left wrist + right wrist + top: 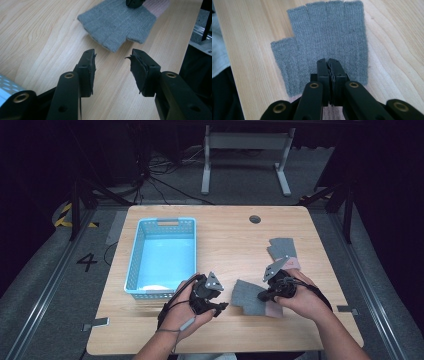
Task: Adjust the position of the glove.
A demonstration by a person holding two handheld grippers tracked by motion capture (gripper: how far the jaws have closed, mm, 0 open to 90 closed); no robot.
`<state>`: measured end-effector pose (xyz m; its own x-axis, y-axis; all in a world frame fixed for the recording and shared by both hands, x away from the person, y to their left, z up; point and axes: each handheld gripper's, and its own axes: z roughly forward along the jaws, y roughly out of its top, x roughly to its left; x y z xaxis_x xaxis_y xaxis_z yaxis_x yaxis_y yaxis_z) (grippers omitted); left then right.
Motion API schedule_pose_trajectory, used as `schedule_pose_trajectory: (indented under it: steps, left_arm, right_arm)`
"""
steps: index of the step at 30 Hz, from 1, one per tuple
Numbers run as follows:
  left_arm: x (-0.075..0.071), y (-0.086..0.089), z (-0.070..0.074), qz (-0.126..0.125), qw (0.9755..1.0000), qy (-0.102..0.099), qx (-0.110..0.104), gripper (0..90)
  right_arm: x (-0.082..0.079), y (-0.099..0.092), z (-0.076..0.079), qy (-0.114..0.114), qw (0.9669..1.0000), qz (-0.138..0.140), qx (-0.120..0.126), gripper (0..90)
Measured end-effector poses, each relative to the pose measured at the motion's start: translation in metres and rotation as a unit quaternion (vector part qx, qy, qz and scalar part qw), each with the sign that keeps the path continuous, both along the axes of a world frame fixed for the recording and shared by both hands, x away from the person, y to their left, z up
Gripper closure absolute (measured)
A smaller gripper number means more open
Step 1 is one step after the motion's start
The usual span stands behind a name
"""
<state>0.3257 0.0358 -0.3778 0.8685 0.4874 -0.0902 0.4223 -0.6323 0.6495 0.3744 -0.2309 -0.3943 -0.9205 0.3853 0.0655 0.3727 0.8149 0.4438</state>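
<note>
Right gripper [329, 61] jaws pressed together with no gap, tips over the wrist end of the near grey glove [324, 40]; can't tell if any knit is pinched between them, pads look closed on themselves; in the high view the right gripper [263, 295] sits at the right edge of that glove [248, 297], the person's right hand [302, 297] behind it; glove lies flat on the wooden surface [225, 240], fingerless type, four finger stubs plus thumb stub pointing away from the right gripper, pink cuff at its wrist end; left gripper [112, 60] jaws apart, nothing between them, bare wood under the gap; in the left gripper view the same glove [117, 23] lies just ahead of the tips, not touching; high view has the left gripper [220, 307] just left of the glove, left hand [182, 312] around its body; second grey glove [282, 250] lies farther back on the right side of the surface, apart from the first; light blue basket [135, 270] stands at left, its near corner close to the left hand.
</note>
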Motion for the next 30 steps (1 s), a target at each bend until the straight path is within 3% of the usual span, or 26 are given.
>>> schedule_pose_trajectory:
  steps: [5,10,16,20,23,30]
  left_arm:
    - [0.001,0.000,0.000,-0.002,1.0000,0.000,0.001,55.7]
    - [0.002,-0.001,-0.002,-0.003,1.0000,0.003,0.002,55.7]
    - [0.002,-0.002,-0.002,-0.005,1.0000,0.003,0.002,55.7]
    - [0.002,-0.002,-0.002,-0.005,1.0000,0.003,0.003,55.6]
    - [0.002,-0.002,-0.001,-0.002,1.0000,0.002,0.000,55.6]
    - [0.003,-0.001,0.000,-0.002,1.0000,0.000,-0.001,55.4]
  right_arm:
    - [0.004,0.001,-0.011,0.004,0.9993,0.036,0.001,88.2]
    - [0.009,0.001,-0.023,-0.003,0.9977,0.066,-0.015,88.1]
    - [0.012,-0.003,-0.028,0.002,0.9979,0.065,-0.009,86.8]
    - [0.011,-0.006,-0.026,0.003,0.9986,0.053,0.005,81.8]
    - [0.008,-0.010,-0.018,-0.007,0.9994,0.020,0.029,73.1]
    - [0.003,-0.021,-0.005,-0.024,0.9975,-0.037,0.055,69.0]
